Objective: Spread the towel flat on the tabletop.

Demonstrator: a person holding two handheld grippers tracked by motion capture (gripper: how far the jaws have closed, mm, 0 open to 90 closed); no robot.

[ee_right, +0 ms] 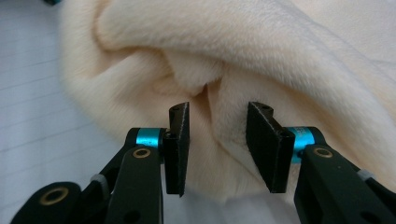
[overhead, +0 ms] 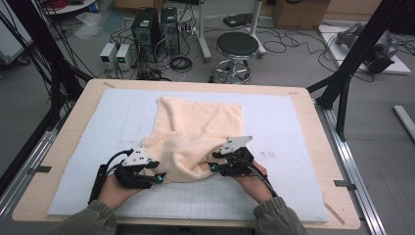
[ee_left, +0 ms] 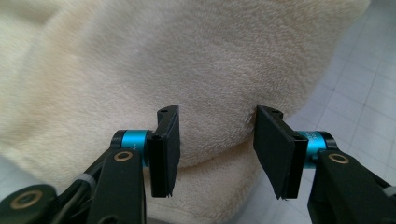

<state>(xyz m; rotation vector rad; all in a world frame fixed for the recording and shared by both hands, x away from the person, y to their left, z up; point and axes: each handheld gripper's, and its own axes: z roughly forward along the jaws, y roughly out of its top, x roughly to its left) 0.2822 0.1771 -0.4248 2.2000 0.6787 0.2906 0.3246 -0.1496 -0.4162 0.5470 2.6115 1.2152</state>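
Observation:
A cream fleece towel (overhead: 195,132) lies on the pale blue mat (overhead: 274,122), its near part bunched into thick folds. My left gripper (overhead: 157,177) sits at the towel's near left edge, and in the left gripper view its jaws (ee_left: 215,140) stand apart with the towel (ee_left: 187,70) just beyond the pads, nothing pinched. At the near right edge is my right gripper (overhead: 213,166). In the right gripper view it (ee_right: 217,140) is open too, facing a fold of the towel (ee_right: 261,56) that rises between the pads without being pressed.
The mat covers a wooden table (overhead: 63,142) with bare mat in front of and beside the towel. Beyond the far edge stand a black stool (overhead: 237,49), computer towers (overhead: 155,29) and floor cables. Black frame posts (overhead: 362,44) flank the table.

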